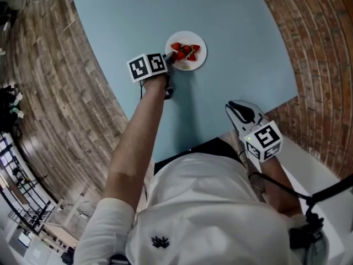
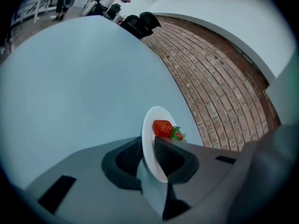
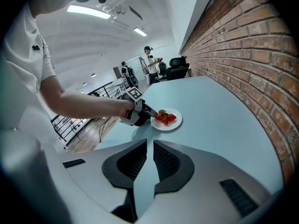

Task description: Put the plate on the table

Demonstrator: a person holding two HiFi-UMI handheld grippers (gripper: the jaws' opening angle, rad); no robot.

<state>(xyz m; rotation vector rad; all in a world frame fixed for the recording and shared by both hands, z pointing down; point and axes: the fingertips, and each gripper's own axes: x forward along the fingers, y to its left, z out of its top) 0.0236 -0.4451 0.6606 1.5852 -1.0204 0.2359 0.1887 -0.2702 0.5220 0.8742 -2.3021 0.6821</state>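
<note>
A small white plate (image 1: pixel 199 41) with several strawberries (image 1: pixel 185 51) lies flat on the pale blue table (image 1: pixel 231 15). My left gripper (image 1: pixel 170 58) reaches it from the near-left side. In the left gripper view the plate's rim (image 2: pixel 150 139) stands between the jaws, the pads no longer pressing on it, and one strawberry (image 2: pixel 162 127) shows just past them. My right gripper (image 1: pixel 236 107) hangs over the table's near right edge, well away from the plate, jaws close together with nothing between them. The right gripper view shows the plate (image 3: pixel 174 123) with the left gripper (image 3: pixel 148 111) at its rim.
Red brick floor (image 1: pixel 325 48) runs to the table's right and wooden floor (image 1: pixel 49 81) to its left. A white ledge (image 1: pixel 309 164) sits near my right arm. Black chairs (image 3: pixel 177 68) and a standing person (image 3: pixel 149 59) are beyond the table's far end.
</note>
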